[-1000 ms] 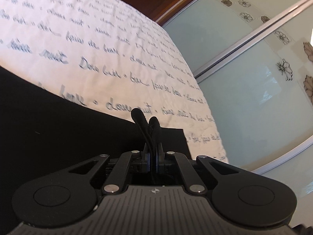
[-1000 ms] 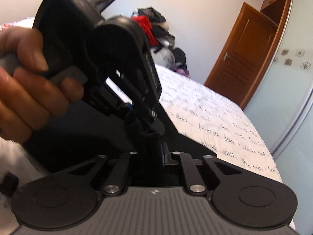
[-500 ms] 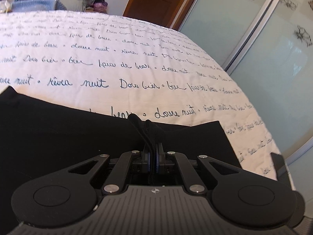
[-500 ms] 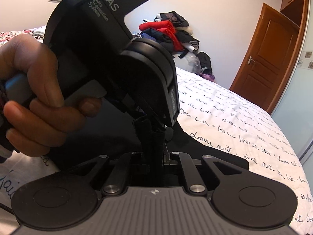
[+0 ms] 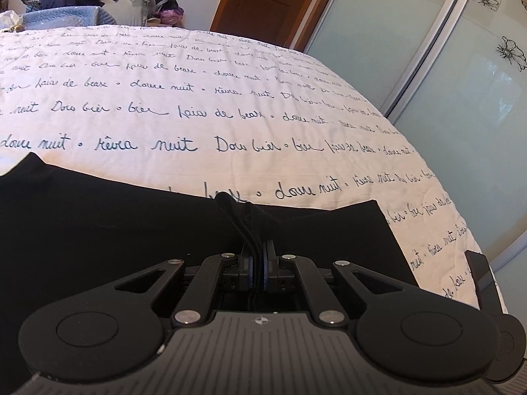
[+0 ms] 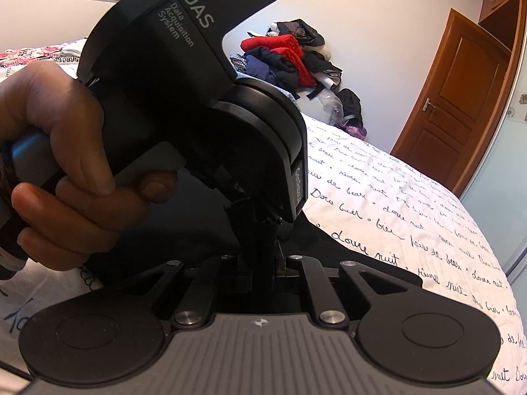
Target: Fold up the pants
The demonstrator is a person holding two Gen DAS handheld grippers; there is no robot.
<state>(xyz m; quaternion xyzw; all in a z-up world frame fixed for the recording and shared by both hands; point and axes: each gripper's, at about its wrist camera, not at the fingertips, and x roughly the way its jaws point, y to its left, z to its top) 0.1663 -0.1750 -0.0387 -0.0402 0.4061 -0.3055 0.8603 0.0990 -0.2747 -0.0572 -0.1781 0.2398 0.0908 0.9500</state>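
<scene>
Both the left gripper [image 5: 255, 227] and the right gripper [image 6: 260, 230] have their jaws closed on the black cloth pants [image 5: 98, 230]. It seems a fold is being carried; next, lay the pinched edge down ahead of the jaws on the white script-printed bedcover [image 5: 197, 105].

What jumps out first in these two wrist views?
The black pants spread across the near part of the bed, dark against the white bedspread covered in handwritten script. In the right wrist view the left tongs, gripped by a hand, fill the left half of the frame, with a pile of clothes against the far wall.
</scene>
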